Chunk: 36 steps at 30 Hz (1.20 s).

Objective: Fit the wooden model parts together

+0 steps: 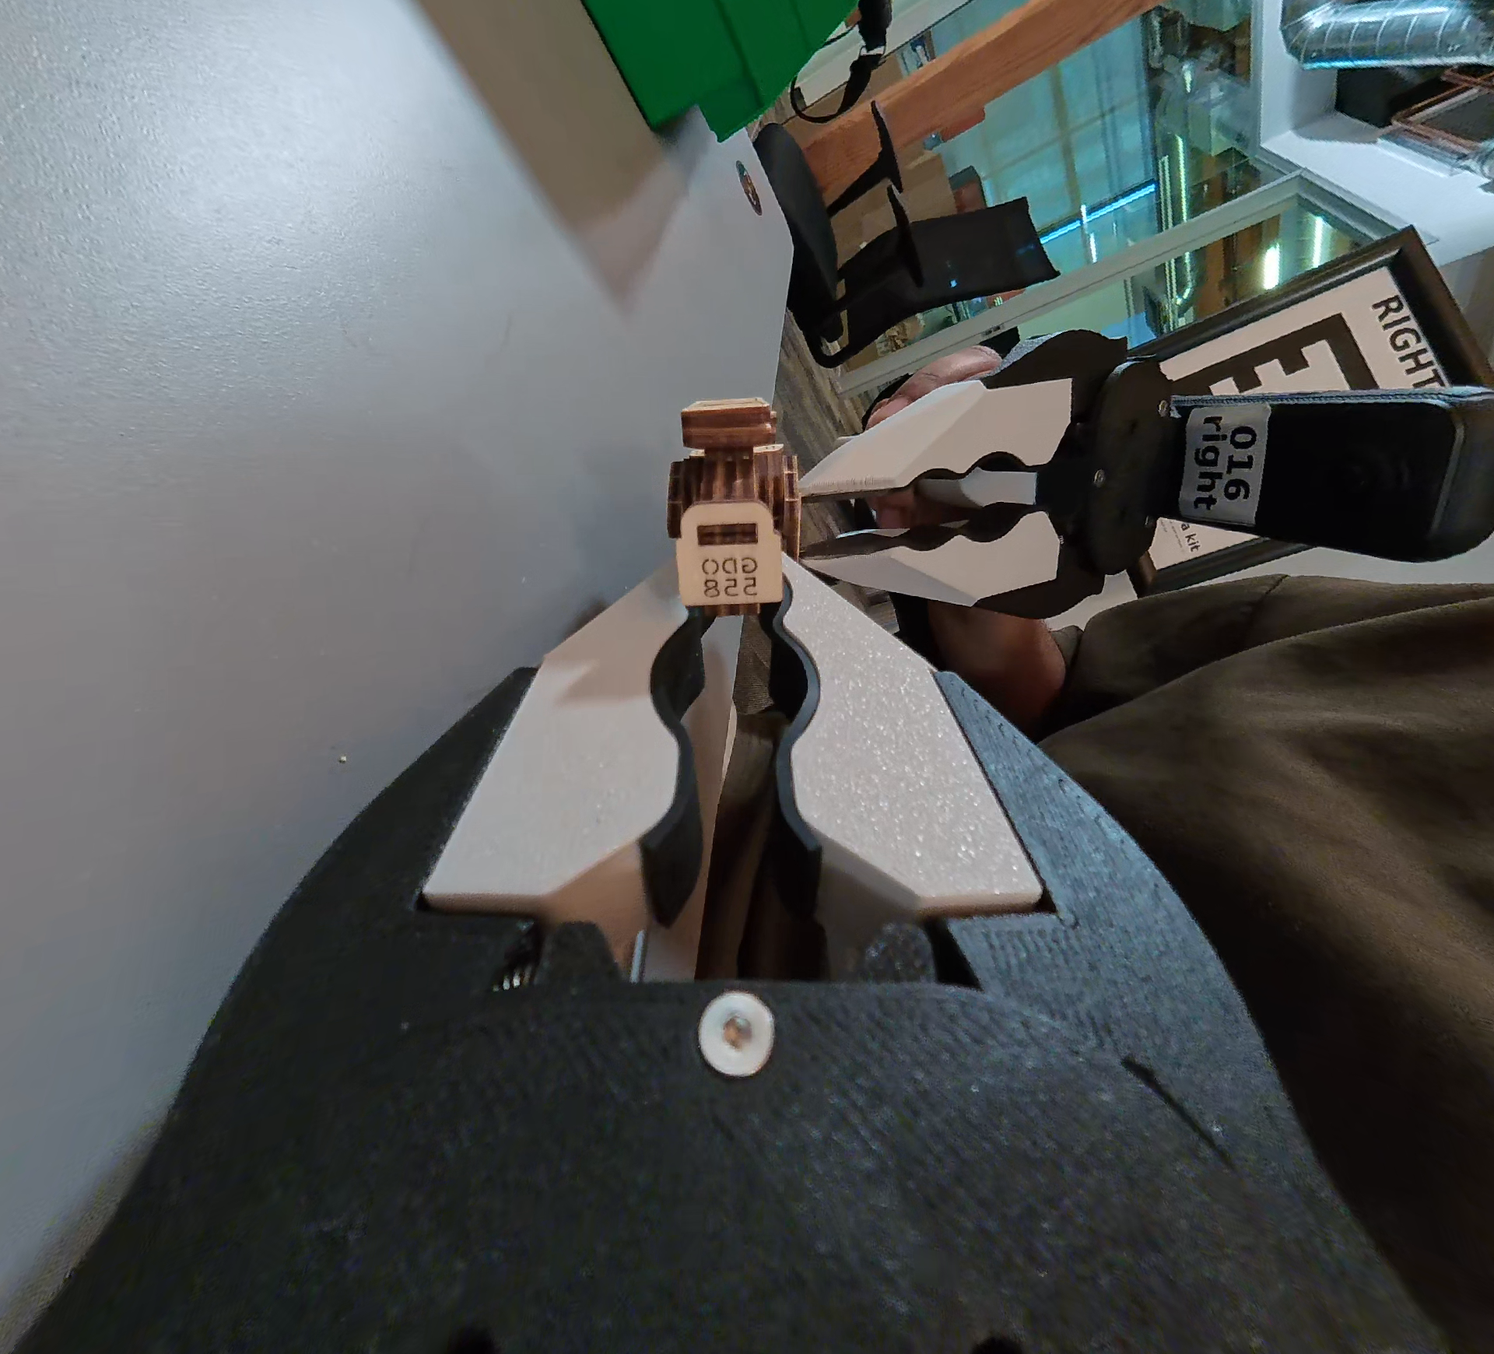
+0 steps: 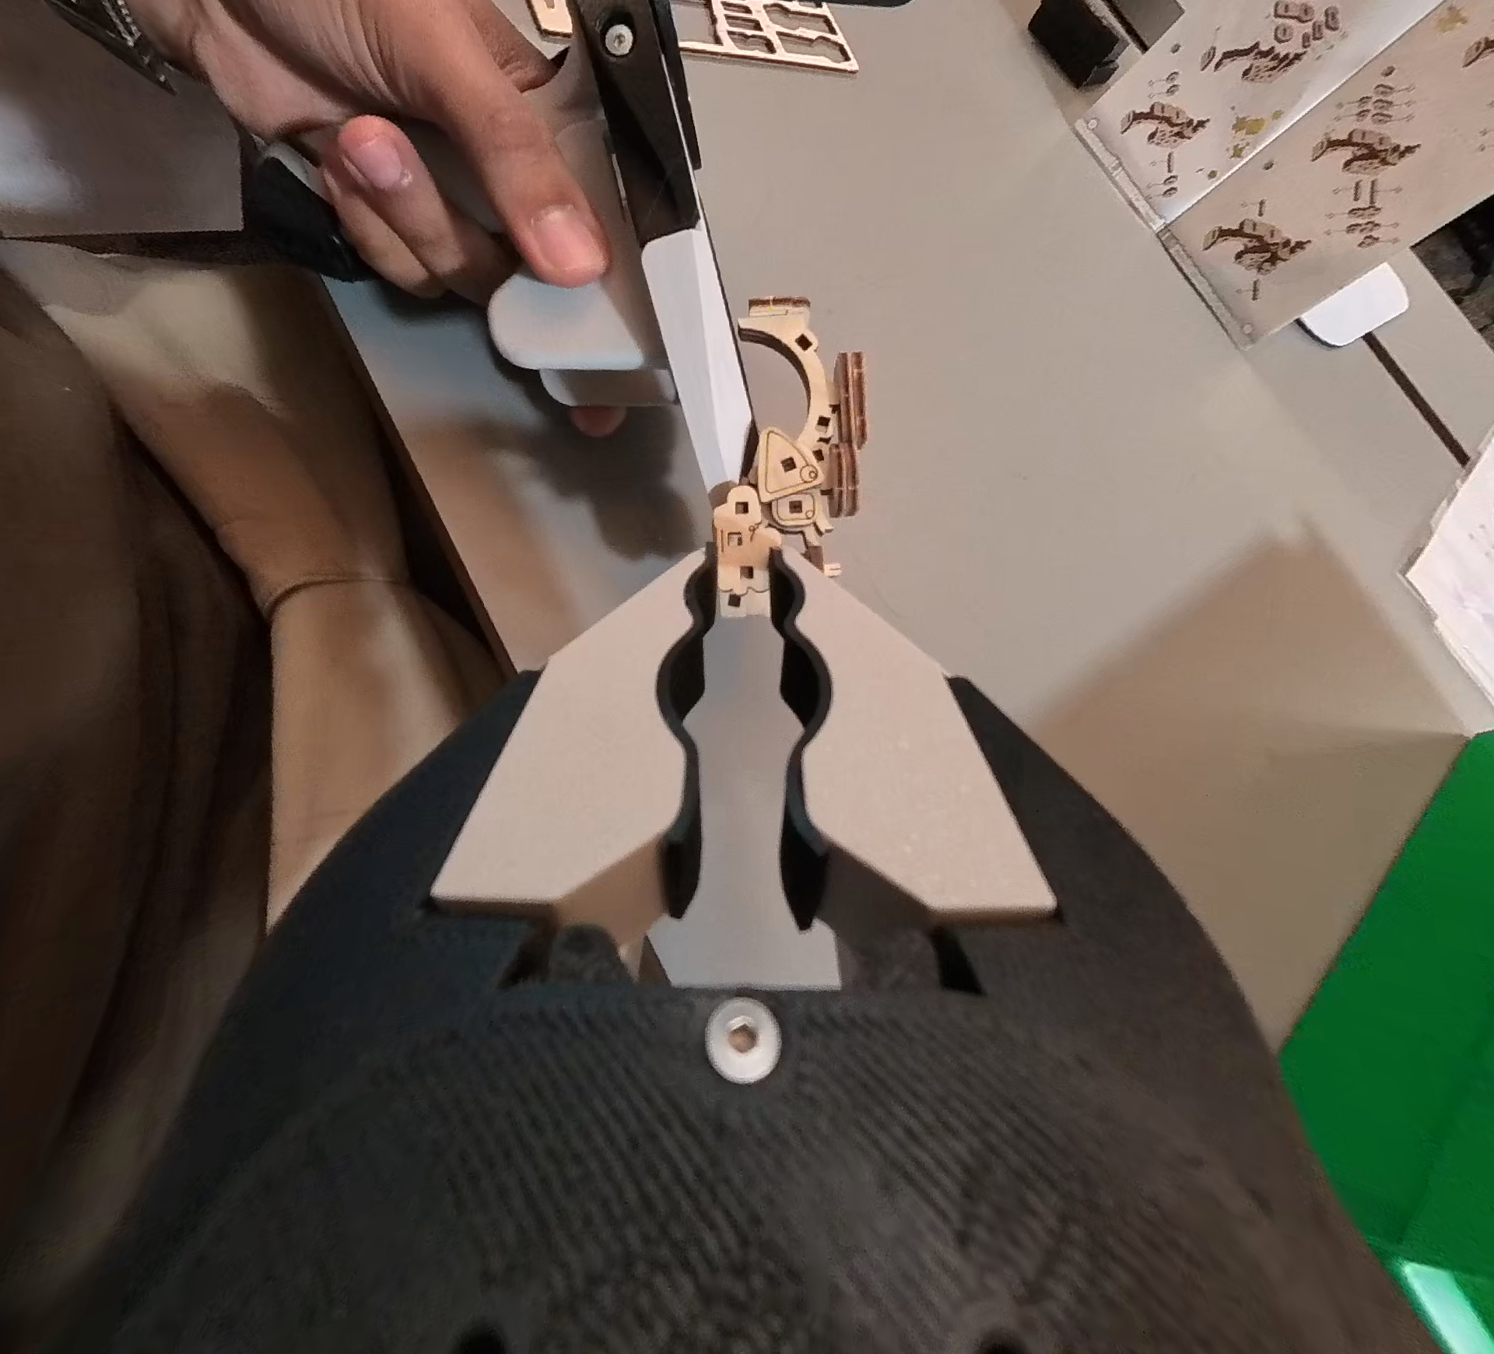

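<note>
Left gripper (image 1: 737,608) clamps the layered brown wooden model (image 1: 732,499) steady; right gripper (image 2: 748,579) pinches a small pale flat wooden part (image 2: 742,555) against it for fitting

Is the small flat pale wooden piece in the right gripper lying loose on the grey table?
No, the small flat pale wooden piece is pinched between the right gripper fingertips, raised above the grey table.
</note>
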Tool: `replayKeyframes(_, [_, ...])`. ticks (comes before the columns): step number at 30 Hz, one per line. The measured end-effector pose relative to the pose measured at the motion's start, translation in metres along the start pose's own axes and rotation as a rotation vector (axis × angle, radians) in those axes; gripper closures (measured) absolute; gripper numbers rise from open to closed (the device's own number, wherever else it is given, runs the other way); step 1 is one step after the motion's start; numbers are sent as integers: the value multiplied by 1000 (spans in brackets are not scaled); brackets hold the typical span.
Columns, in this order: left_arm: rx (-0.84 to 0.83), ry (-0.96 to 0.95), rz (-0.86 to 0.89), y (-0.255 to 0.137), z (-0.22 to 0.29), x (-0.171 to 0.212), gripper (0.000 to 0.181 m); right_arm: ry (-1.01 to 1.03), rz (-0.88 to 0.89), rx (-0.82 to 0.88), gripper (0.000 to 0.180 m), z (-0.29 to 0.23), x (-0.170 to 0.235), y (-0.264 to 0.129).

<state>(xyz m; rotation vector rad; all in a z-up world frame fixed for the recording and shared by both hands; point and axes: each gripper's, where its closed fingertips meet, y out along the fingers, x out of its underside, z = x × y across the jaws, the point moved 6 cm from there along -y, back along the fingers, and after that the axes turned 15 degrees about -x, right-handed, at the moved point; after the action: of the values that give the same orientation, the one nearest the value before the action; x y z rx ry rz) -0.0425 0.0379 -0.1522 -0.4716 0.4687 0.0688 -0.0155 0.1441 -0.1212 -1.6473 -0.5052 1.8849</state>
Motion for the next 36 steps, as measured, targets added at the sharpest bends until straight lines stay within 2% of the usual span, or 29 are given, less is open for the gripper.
replayKeyframes(23, [-29, 74, 13, 2, 4, 1, 176, 110, 24, -52, 169, 3, 3, -3])
replayKeyframes(36, [-25, 44, 25, 1, 2, -1, 176, 154, 18, -10, 169, 5, 1, 0])
